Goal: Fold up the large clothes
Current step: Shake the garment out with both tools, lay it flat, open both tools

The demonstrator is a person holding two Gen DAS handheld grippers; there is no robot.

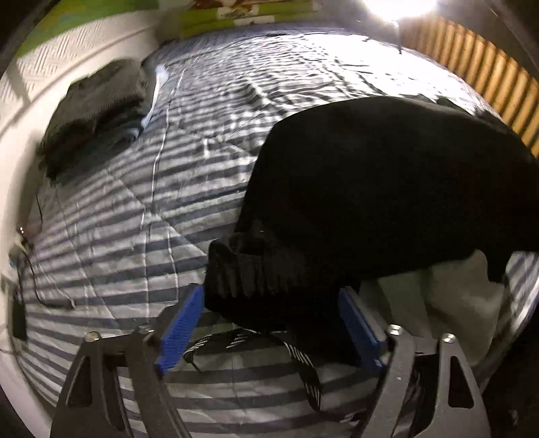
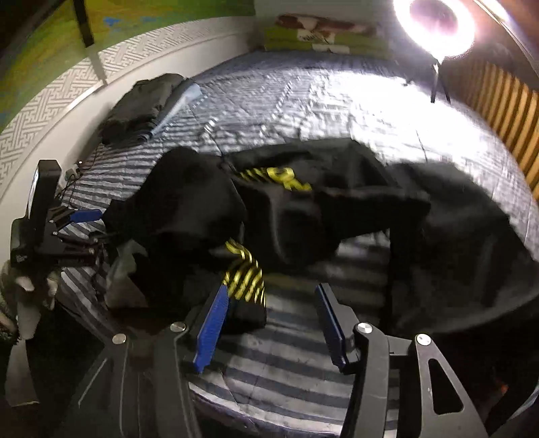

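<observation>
A large black garment (image 1: pixel 387 185) lies heaped on the striped bedspread (image 1: pixel 134 219). Its ribbed black cuff (image 1: pixel 242 279) rests between the blue pads of my left gripper (image 1: pixel 269 323), whose jaws stand wide apart and do not press on it. In the right wrist view the same garment (image 2: pixel 337 209) shows yellow lettering, and its yellow-striped sleeve (image 2: pixel 246 276) ends just inside the left pad. My right gripper (image 2: pixel 273 330) is open over bare bedspread (image 2: pixel 286 364), gripping nothing. The left gripper (image 2: pixel 81 232) shows at the garment's left end.
A stack of folded dark clothes (image 1: pixel 94 111) sits at the far left by the white patterned wall. Cables and a dark device (image 1: pixel 20 316) lie along the left edge. A pale cloth (image 1: pixel 454 289) peeks from under the garment. A ring light (image 2: pixel 434 23) and wooden slats (image 1: pixel 488 77) stand at the far right.
</observation>
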